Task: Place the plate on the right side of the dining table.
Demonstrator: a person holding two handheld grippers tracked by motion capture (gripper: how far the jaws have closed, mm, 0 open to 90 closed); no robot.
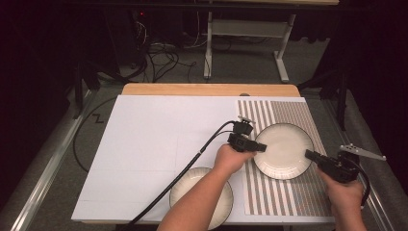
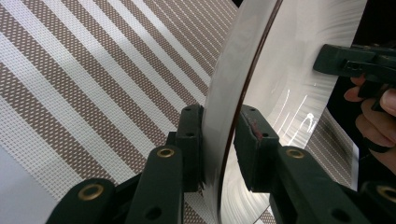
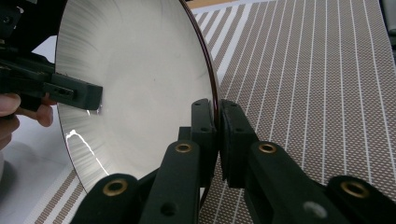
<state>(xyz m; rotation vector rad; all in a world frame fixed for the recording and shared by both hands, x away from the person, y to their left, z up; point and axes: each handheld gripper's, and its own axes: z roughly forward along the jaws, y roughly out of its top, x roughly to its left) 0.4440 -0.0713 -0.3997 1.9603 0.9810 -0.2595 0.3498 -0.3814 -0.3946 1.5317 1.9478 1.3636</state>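
A cream plate [image 1: 284,150] with a dark rim lies on the striped placemat [image 1: 288,113]. My left gripper [image 1: 262,146] is at its left rim. In the left gripper view its jaws [image 2: 219,140] straddle the rim, one pad against the underside, the other a sliver off the plate [image 2: 289,70], so they are open. My right gripper [image 1: 308,154] is at the opposite rim. The right gripper view shows those jaws [image 3: 218,135] shut on the edge of the plate [image 3: 140,79]. Each gripper view also shows the other gripper [image 2: 355,63] [image 3: 79,91] across the plate.
A second cream plate [image 1: 192,185] sits near the front edge of the white board [image 1: 159,139], partly under the left forearm. The left gripper's cable [image 1: 192,161] trails across the board. A wooden table edge [image 1: 207,89] runs along the back.
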